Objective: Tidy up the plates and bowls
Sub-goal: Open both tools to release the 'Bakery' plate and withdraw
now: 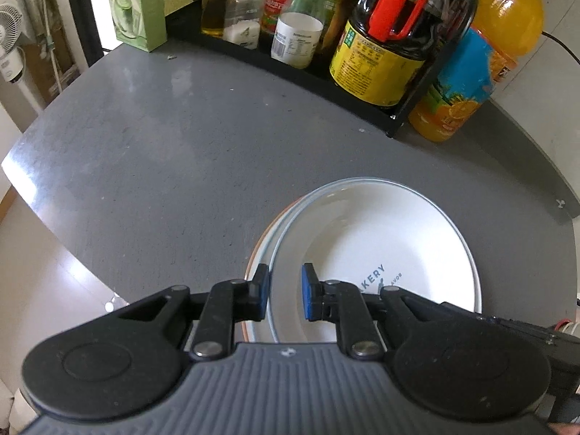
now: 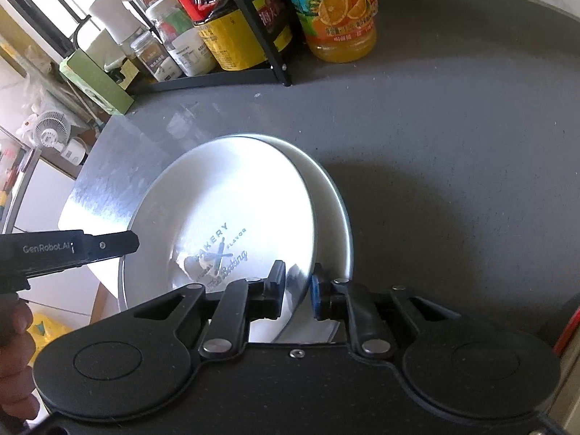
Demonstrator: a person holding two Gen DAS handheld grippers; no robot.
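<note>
Grey matte countertop [image 1: 152,137], speckled and scuffed, rounded at its edge, glare on the near-left part. At the back, a black wire rack [image 1: 409,108] holds jars and a dark sauce bottle [image 1: 384,58] with a yellow label and red handle; an orange juice bottle [image 1: 467,83] stands just beside the rack on the counter.

Two stacked dishes sit near the counter's front edge. Top one: white plate [image 1: 380,239], round, shallow, glossy, thin grey-blue rim, "BAKERY" print at its centre. It lies off-centre on a lower plate [image 1: 259,253], white with an orange-brown rim line.

My left gripper [image 1: 284,291]: jaws parted, straddling the top plate's rim, blue pads not touching it. My right gripper [image 2: 297,290]: jaws also parted either side of the same plate's edge; contact I cannot tell.
</note>
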